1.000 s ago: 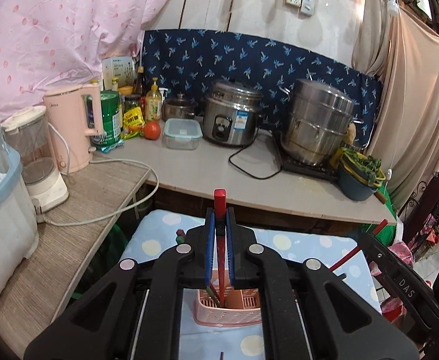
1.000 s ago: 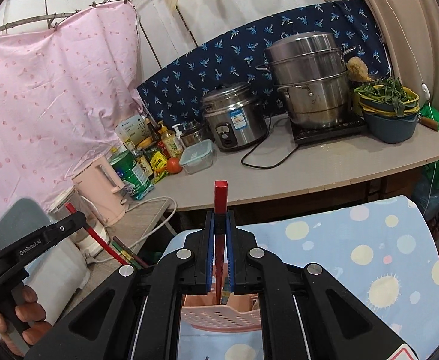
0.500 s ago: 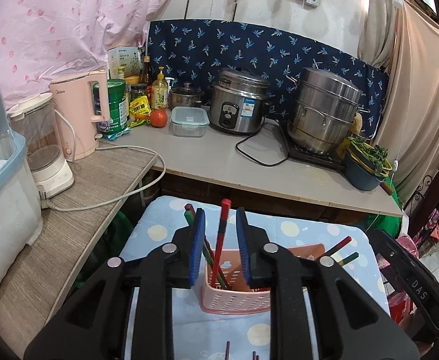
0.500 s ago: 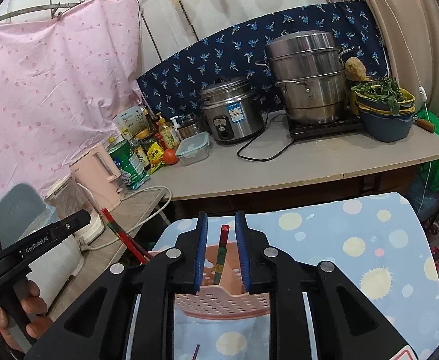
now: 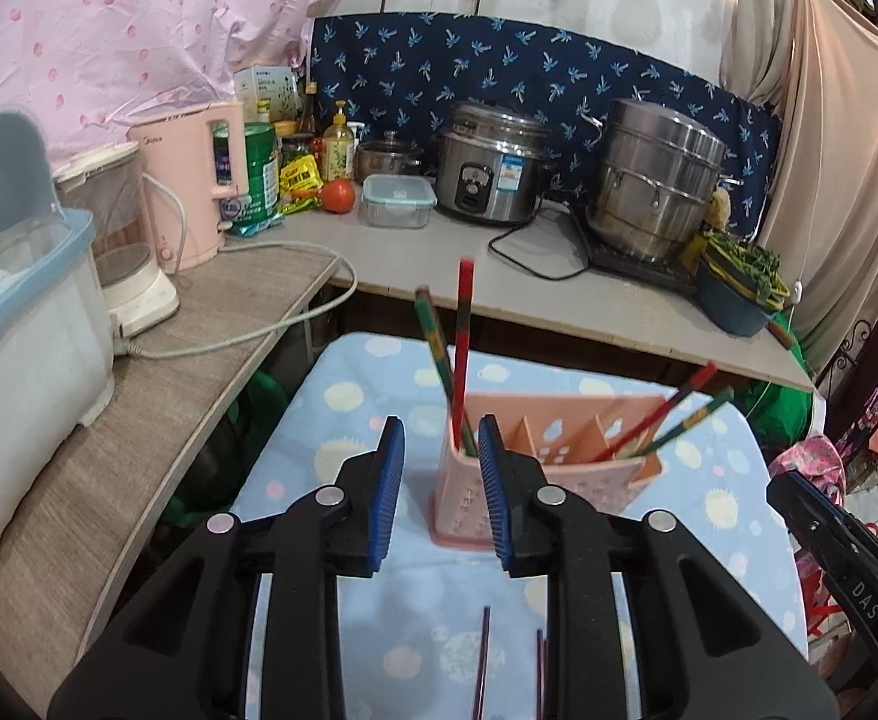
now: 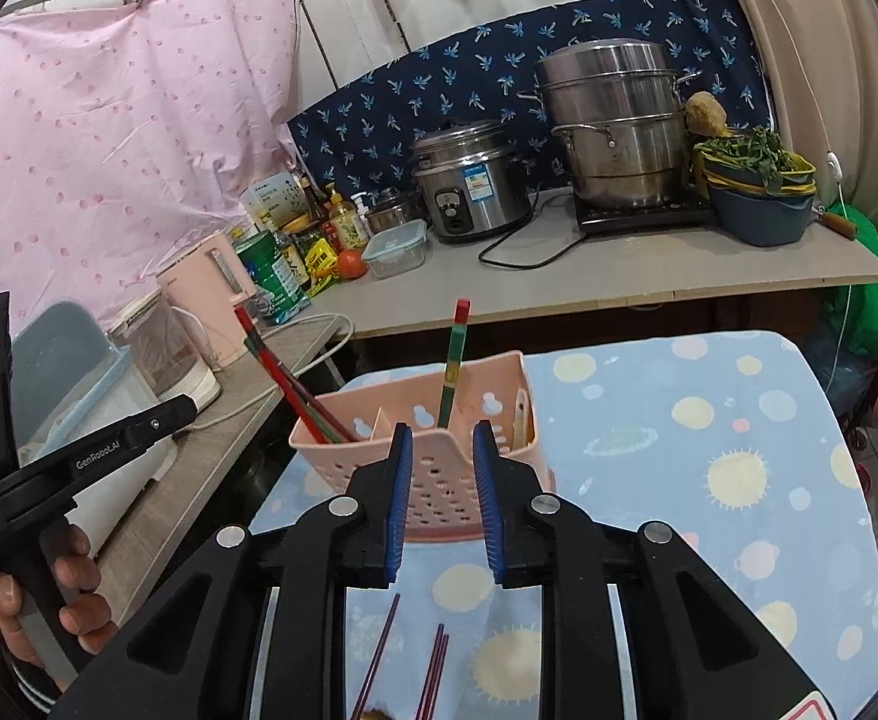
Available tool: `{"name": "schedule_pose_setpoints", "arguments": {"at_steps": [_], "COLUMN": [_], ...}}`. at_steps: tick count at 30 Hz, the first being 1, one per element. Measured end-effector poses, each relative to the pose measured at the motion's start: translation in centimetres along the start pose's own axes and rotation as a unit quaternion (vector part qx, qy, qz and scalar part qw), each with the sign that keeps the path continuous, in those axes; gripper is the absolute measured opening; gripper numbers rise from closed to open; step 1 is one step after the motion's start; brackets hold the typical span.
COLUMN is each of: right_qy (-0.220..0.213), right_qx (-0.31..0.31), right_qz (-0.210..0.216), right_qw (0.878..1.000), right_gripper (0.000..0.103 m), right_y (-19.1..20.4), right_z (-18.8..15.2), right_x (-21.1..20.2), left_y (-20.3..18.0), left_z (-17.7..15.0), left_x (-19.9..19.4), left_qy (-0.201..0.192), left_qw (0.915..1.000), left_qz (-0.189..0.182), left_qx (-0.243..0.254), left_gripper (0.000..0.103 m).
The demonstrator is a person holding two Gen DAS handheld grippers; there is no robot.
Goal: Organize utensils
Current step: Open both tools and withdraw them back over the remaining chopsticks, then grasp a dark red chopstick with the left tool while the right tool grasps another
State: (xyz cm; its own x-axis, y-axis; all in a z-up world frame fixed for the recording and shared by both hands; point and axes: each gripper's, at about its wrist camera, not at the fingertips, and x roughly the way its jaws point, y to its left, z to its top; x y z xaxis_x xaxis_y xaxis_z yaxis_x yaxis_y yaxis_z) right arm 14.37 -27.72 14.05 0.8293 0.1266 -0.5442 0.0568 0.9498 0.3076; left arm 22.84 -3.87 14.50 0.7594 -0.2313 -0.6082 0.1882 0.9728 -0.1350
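both grippers now released: left gripper (image 5: 442,474) and right gripper (image 6: 442,474), jaws spread and empty, where a second ago each clamped red-green chopstick. chopsticks now stand in pink basket (image 5: 565,468): one pair (image 5: 460,360) leaning at 12 o'clock in end compartment, others (image 5: 670,414) tilted toward 2 o'clock. more purple chopsticks (image 6: 433,672) lie on dotted cloth (image 6: 709,420) at 6 o'clock, likely next pickup.

A pink perforated basket (image 6: 433,480) stands just beyond the blue-padded fingers (image 6: 400,495) on a light-blue cloth (image 6: 709,450) with yellow suns and pale dots. Red-and-green chopsticks (image 5: 460,354) rise from it; purple chopsticks (image 6: 433,672) lie beneath the fingers.
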Motion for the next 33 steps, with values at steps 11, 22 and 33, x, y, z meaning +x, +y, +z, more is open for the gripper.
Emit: {"name": "schedule_pose_setpoints", "arguments": {"at_steps": [11, 22, 33], "right_qy": [0.062, 0.132, 0.186], "right_qx": [-0.001, -0.009, -0.027], "right_qz": [0.004, -0.005, -0.004], "right_qw": [0.998, 0.991, 0.982], "right_gripper": [0.021, 0.021, 0.021], "right_y": [0.4, 0.5, 1.9], "right_z": [-7.9, -16.2, -22.3], "right_x": [-2.0, -3.0, -3.4], "left_y": [0.9, 1.1, 0.6], "left_z": [-7.5, -14.0, -20.2], "left_x": [-0.8, -1.3, -1.5], "left_qy": [0.059, 0.107, 0.157], "left_qw": [0.9982, 0.9940, 0.9872], "left_qz": [0.003, 0.007, -0.001], "left_qx": [0.007, 0.023, 0.031], "left_gripper": [0.025, 0.026, 0.026]}}
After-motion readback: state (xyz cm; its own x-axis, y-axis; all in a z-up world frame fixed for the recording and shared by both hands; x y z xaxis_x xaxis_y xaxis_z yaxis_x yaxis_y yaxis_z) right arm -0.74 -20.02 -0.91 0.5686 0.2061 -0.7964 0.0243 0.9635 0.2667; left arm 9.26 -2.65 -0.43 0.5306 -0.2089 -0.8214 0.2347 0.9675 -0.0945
